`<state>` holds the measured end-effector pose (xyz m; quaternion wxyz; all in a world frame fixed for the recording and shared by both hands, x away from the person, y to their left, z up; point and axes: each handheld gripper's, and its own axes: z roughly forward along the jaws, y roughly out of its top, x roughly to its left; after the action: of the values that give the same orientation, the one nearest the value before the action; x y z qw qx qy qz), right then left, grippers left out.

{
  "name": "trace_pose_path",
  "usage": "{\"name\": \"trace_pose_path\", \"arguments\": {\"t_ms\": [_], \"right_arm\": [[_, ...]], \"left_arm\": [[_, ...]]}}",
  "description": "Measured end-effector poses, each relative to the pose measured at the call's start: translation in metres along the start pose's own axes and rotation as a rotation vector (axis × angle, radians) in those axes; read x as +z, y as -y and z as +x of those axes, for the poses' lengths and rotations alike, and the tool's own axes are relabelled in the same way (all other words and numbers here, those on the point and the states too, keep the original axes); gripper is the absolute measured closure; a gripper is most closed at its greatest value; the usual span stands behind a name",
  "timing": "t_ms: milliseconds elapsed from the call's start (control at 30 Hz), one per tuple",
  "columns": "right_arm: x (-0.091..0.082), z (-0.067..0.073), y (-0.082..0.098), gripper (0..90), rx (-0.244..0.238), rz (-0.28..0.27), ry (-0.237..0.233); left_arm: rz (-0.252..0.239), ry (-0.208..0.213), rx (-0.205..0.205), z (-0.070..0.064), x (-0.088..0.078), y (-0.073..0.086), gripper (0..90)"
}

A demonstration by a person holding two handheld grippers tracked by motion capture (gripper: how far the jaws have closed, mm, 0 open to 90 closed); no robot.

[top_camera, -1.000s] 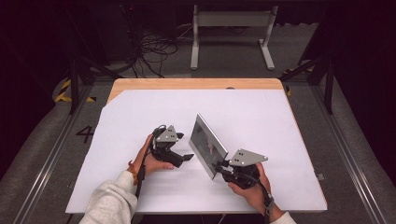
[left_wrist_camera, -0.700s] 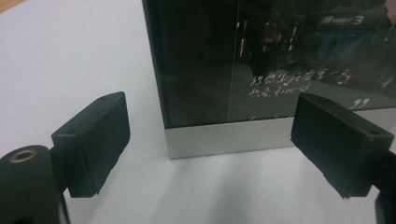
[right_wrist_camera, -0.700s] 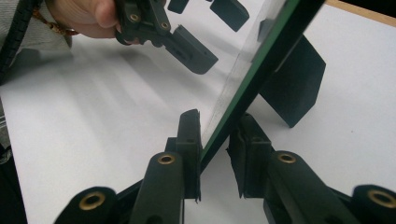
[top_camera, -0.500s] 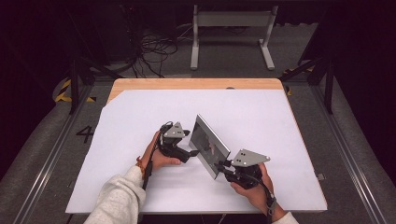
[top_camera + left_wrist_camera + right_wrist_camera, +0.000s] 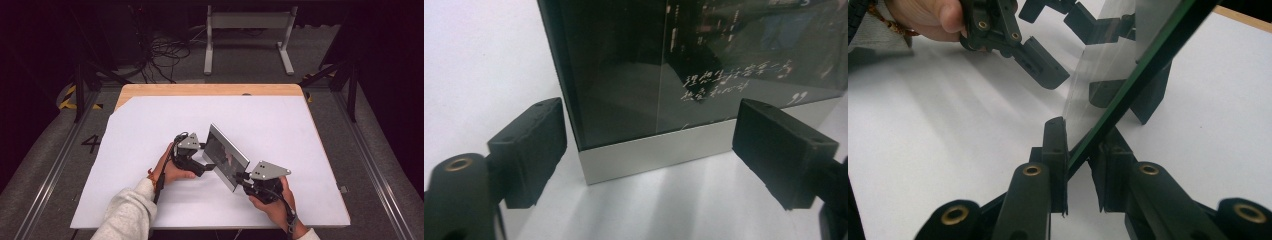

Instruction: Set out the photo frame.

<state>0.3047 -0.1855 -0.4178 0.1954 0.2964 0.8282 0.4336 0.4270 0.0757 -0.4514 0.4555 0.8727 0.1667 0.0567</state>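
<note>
- The right tool [image 5: 243, 178] was clenched on the near lower corner of the glass panel [image 5: 227, 155]; in the right gripper view its two pads pinched the panel's thin green edge [image 5: 1128, 95] from both sides, and its jaws had just been closing with that edge between them.
- The left tool [image 5: 206, 165] stood released, its jaws spread wide. In the left gripper view one pad [image 5: 531, 150] sat left of the panel's lower corner and the other pad [image 5: 781, 150] right of it, both apart from the glass, with the panel's bottom band [image 5: 659, 152] between them.
- The glass panel stood on edge, tilted, on the white sheet [image 5: 150, 130] covering the counter, near the middle of the sheet and towards the person's side, between the two tools.
- The panel was a flat rectangle with a dark, reflective face, a pale silvery border along its bottom and side, and a green tint where the edge showed end-on.
- A few lines of small light script [image 5: 734, 82] ran across the dark face, too small to read, and a thin vertical line crossed the glass left of that script.
- Counted: one glass panel, two tools, one in each of the person's hands, and one white sheet on one wooden counter [image 5: 210, 90].
- The left hand [image 5: 170, 170] wore a pale grey sleeve [image 5: 127, 215] behind the left tool.
</note>
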Motion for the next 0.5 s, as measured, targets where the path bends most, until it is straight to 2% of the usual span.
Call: {"name": "trace_pose_path", "arguments": {"t_ms": [33,167,233,500], "right_arm": [[0.0000,-0.0006,0.0001,77.9,0.000,-0.001,-0.004],[-0.0002,-0.0014,0.0001,78.1,0.006,0.000,-0.007],[-0.0001,-0.0021,0.0001,78.2,0.006,0.002,-0.009],[-0.0007,-0.0072,0.0026,78.8,0.028,-0.010,0.000]], "left_arm": [[-0.003,-0.006,0.000,0.0003,-0.0005,-0.0001,15.7],[-0.001,0.018,0.002,-0.0009,-0.0004,-0.0003,18.2],[0.008,0.010,0.010,-0.0021,-0.0005,-0.0009,18.9],[0.017,0.039,-0.001,0.0000,-0.0083,0.0029,24.2]]}}
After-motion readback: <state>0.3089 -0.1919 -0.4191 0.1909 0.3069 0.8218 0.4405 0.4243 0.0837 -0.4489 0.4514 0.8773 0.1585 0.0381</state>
